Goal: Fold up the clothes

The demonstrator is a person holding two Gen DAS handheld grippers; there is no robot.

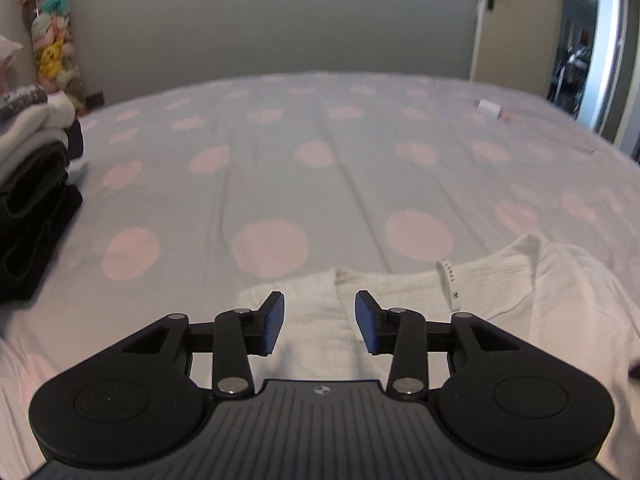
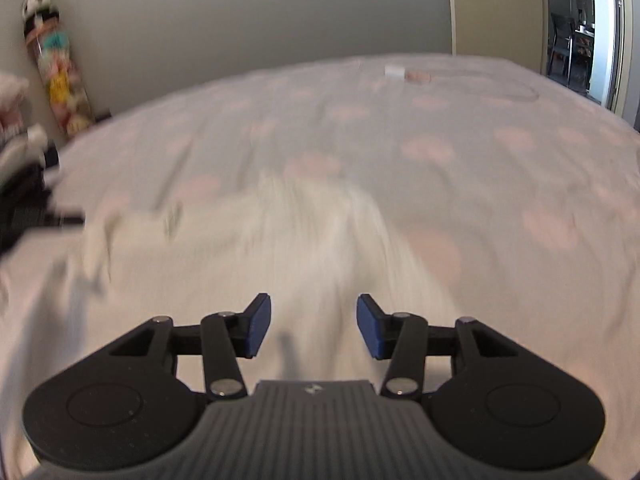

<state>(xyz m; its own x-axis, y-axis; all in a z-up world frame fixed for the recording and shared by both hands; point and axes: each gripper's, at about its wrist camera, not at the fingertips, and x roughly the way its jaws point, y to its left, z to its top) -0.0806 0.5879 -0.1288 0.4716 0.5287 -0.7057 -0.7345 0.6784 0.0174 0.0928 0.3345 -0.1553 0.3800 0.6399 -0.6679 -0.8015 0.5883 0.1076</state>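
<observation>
Right wrist view smeared by motion blur: the white garment (image 2: 320, 216) shows no collar or edge detail, and the pink spots on the bedsheet (image 2: 500, 168) are faint. Left wrist view: garment (image 1: 500, 292) cut off at right and lower edges and partly covered by the left gripper (image 1: 320, 322). Label (image 1: 449, 280) print too small to read. Stack of folded clothes (image 1: 32, 184) cut by left edge. Small white object (image 1: 489, 107) unidentifiable.

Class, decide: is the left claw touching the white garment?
Cannot tell. In the left wrist view the open left claw frames the white garment, but contact isn't visible.
</observation>
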